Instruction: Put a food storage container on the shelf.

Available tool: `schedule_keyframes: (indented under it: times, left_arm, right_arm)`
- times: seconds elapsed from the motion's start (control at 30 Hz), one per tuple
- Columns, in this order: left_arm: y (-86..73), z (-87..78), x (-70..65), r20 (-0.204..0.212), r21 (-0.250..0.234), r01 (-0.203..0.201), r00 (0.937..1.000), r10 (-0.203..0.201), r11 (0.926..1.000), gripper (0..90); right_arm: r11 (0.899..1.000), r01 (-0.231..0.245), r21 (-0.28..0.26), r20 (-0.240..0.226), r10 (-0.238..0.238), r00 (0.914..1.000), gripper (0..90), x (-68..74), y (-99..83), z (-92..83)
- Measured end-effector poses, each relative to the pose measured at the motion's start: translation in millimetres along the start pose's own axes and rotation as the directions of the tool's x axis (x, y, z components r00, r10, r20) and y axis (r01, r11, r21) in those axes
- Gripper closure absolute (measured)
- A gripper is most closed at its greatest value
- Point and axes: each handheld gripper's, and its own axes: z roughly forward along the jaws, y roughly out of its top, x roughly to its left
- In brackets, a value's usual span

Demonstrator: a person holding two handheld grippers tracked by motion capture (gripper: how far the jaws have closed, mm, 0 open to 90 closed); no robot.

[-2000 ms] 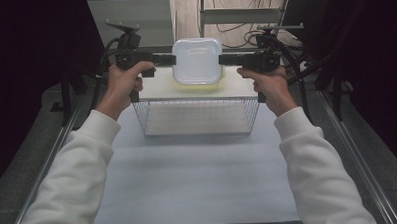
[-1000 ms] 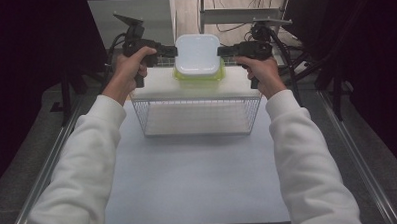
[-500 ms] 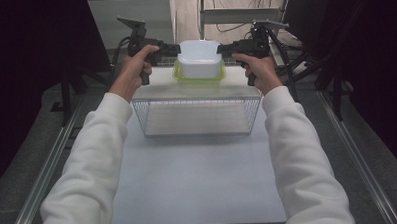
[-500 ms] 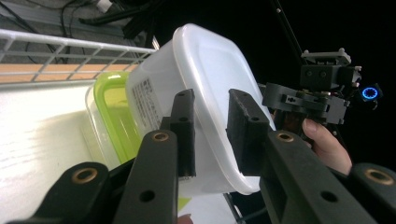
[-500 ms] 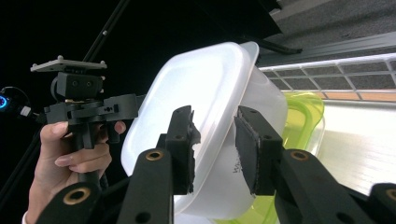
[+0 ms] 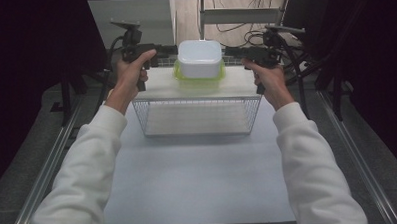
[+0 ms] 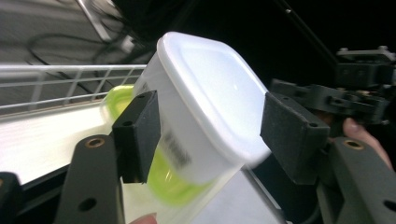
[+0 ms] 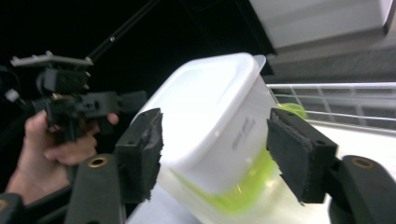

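A white lidded tub (image 6: 199,57) sits on a lime-green container (image 6: 199,78), both on the white board (image 6: 158,87) that tops a wire rack. My left gripper (image 6: 172,49) points at the tub's left side and my right gripper (image 6: 230,52) at its right. Both have just been opening. In the left gripper view the tub (image 7: 205,102) stands between the spread pads (image 7: 137,135) of the left gripper (image 7: 215,128), with the green container (image 7: 173,184) below. In the right gripper view the tub (image 8: 212,112) lies between the parted pads (image 8: 299,158) of the right gripper (image 8: 219,154).
The wire rack (image 6: 196,117) stands at the far end of a white table mat (image 6: 199,182). Dark stands and cables (image 6: 294,43) crowd behind and beside it. Metal rails (image 6: 48,167) run along both table sides.
The tub was carried a little farther back and lower onto the green container. Both grippers' jaws, earlier pressed on its sides, now stand apart from it.
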Motion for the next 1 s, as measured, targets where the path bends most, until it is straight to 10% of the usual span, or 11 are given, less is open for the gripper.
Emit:
schedule_keyframes:
  times: [0.23, 0.43, 0.7, 0.8, 1.0]
  left_arm:
    - [-58.0, -38.8, -18.7, -0.038, 0.005, -0.12, 0.9921, 0.12, 0.9928, 32.4]
    - [-122.2, -63.6, -23.3, -0.045, 0.024, -0.193, 0.9799, 0.194, 0.9809, 29.3]
    - [-213.9, -68.6, -5.5, -0.101, 0.145, -0.196, 0.9722, 0.211, 0.9699, 27.4]
    - [-226.3, -65.9, -0.4, -0.149, 0.195, -0.201, 0.9616, 0.231, 0.9602, 26.2]
    - [-234.2, -65.9, 5.3, -0.166, 0.199, -0.173, 0.9641, 0.207, 0.9646, 25.6]
  right_arm:
    - [0.988, 0.152, -0.005, 0.047, -0.151, 0.9874, 25.9, 10.7, -41.6, -52.2]
    - [0.964, 0.266, 0.022, 0.114, -0.267, 0.957, 24.1, 12.1, -90.9, -91.3]
    - [0.959, 0.271, 0.08, 0.083, -0.278, 0.9571, 23.4, -3.0, -175.1, -119.8]
    - [0.961, 0.247, 0.123, 0.077, -0.258, 0.9632, 22.6, -10.1, -194.1, -118.7]
    - [0.962, 0.241, 0.127, 0.088, -0.253, 0.9635, 20.6, -11.3, -200.1, -114.9]
